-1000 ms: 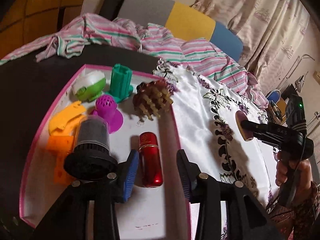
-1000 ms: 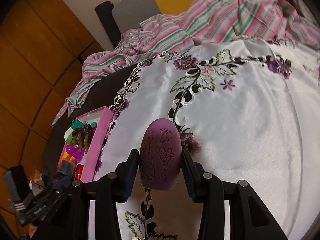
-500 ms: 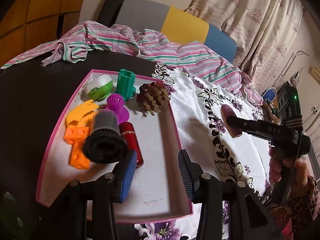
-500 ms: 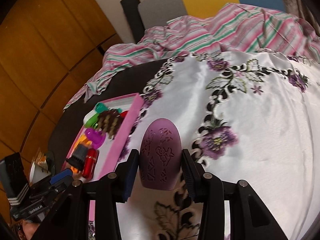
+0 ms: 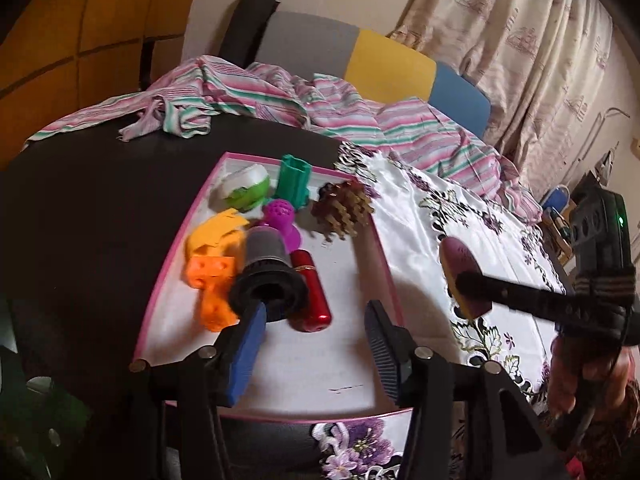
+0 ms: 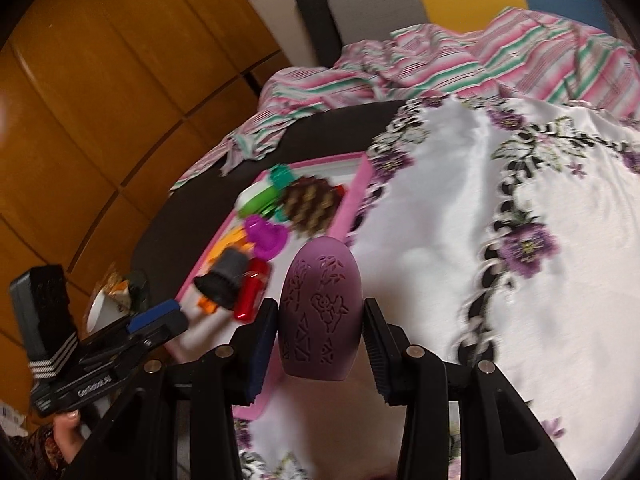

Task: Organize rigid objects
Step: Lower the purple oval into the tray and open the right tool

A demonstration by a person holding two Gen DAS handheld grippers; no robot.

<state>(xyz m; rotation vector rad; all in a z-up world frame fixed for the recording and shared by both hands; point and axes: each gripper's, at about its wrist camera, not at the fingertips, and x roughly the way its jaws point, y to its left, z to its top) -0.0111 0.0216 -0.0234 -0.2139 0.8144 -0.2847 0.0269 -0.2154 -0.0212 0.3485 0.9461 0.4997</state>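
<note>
My right gripper (image 6: 319, 322) is shut on a purple oval object (image 6: 320, 312) with a carved pattern and holds it in the air just right of the pink-rimmed tray (image 6: 352, 196); it also shows in the left wrist view (image 5: 464, 276). My left gripper (image 5: 310, 346) is open and empty above the near end of the tray (image 5: 280, 360). The tray holds a red cylinder (image 5: 310, 294), a black funnel-shaped part (image 5: 266, 276), orange blocks (image 5: 210, 276), a purple perforated piece (image 5: 282, 220), a brown spiky brush (image 5: 344, 206), a green holder (image 5: 294, 180) and a green-white ball (image 5: 246, 186).
The tray lies on a dark round table (image 5: 92, 216), beside a white flowered cloth (image 5: 452, 220). A striped pink-green garment (image 5: 280, 100) is heaped at the back. A chair back (image 5: 360, 56) and curtains (image 5: 520, 48) stand behind. A white cup (image 6: 106, 308) sits at the table's left edge.
My right gripper has carried the purple oval object leftward, up to the tray's right rim. My left gripper has drawn back slightly toward the tray's near end and stays open.
</note>
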